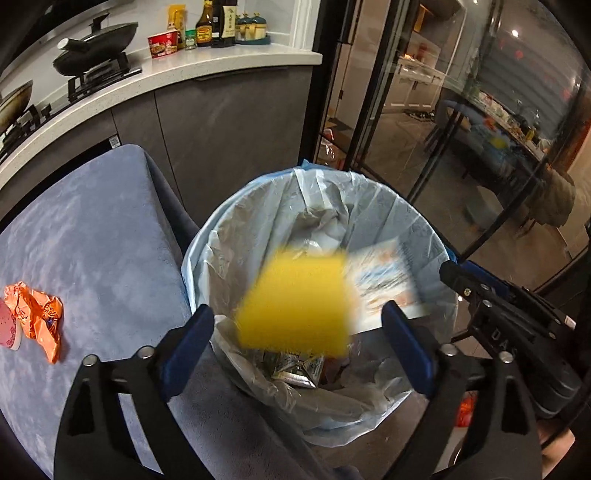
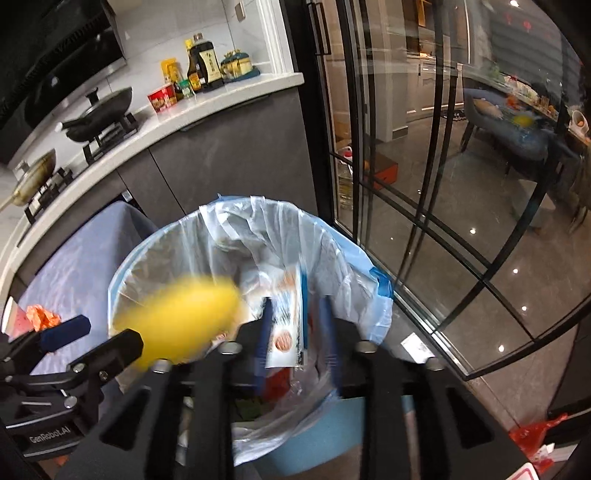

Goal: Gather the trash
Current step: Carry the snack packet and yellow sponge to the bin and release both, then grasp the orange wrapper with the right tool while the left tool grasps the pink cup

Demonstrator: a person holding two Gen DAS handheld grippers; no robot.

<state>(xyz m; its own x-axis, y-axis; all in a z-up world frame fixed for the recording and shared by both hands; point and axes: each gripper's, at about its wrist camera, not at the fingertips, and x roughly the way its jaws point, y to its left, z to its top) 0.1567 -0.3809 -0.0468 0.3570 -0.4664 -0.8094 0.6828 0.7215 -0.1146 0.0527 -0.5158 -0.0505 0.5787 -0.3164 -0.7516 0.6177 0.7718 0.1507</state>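
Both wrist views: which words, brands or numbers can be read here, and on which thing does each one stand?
"GenRobot.AI": on the black body of the left gripper, right wrist view.
"DAS": partly visible letters on the black body of the right gripper, left wrist view.
Bottle labels, red noodle cup, orange wrapper, falling white packet: print too small or blurred to read.

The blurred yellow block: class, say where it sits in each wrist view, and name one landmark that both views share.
Left wrist view: the blurred yellow block is at centre, between the open left gripper's blue fingers, over the bin.
Right wrist view: it is left of centre, above the bin's near rim.
Shared landmark: the round bin lined with a clear plastic bag.
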